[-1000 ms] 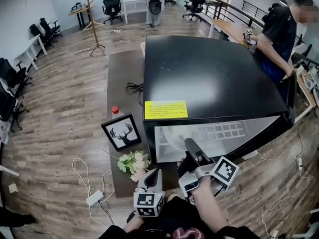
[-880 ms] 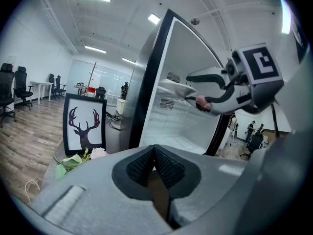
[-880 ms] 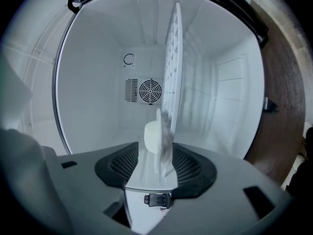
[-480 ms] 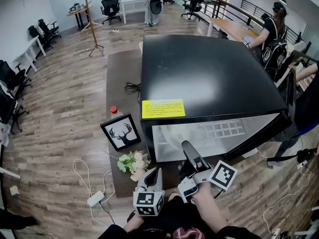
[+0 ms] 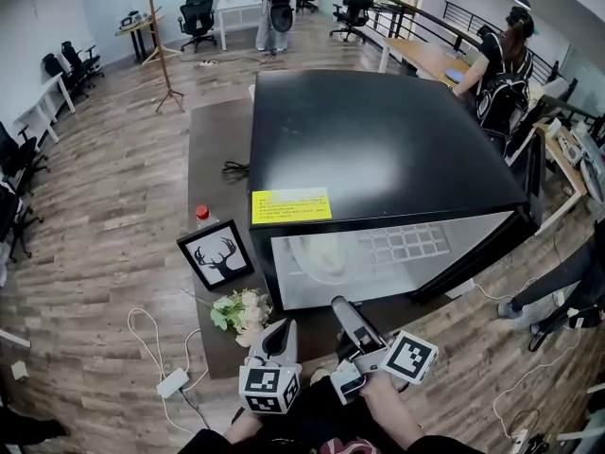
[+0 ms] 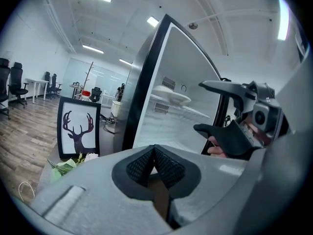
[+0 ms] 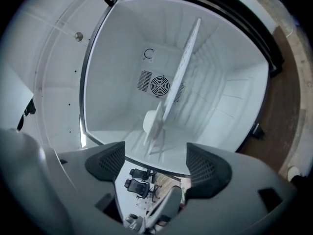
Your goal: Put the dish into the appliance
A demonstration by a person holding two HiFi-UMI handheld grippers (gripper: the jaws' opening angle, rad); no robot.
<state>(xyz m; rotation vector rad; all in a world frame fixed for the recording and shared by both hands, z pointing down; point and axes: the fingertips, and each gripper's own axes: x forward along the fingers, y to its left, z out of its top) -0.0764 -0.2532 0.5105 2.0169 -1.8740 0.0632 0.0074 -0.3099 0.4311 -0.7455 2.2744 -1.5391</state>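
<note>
1 fridge, 1 dish, 1 deer pic, 1 bouquet, 2 claws

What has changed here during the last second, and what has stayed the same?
The right gripper has drawn back slightly from the open appliance. Its jaws are opening with nothing between them, and the dish lies on the shelf inside. The left gripper stays shut and low. The deer picture and flowers have not moved.

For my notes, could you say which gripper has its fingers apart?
The right gripper: its fingers are opening, nothing between them; the left gripper has them together.
</note>
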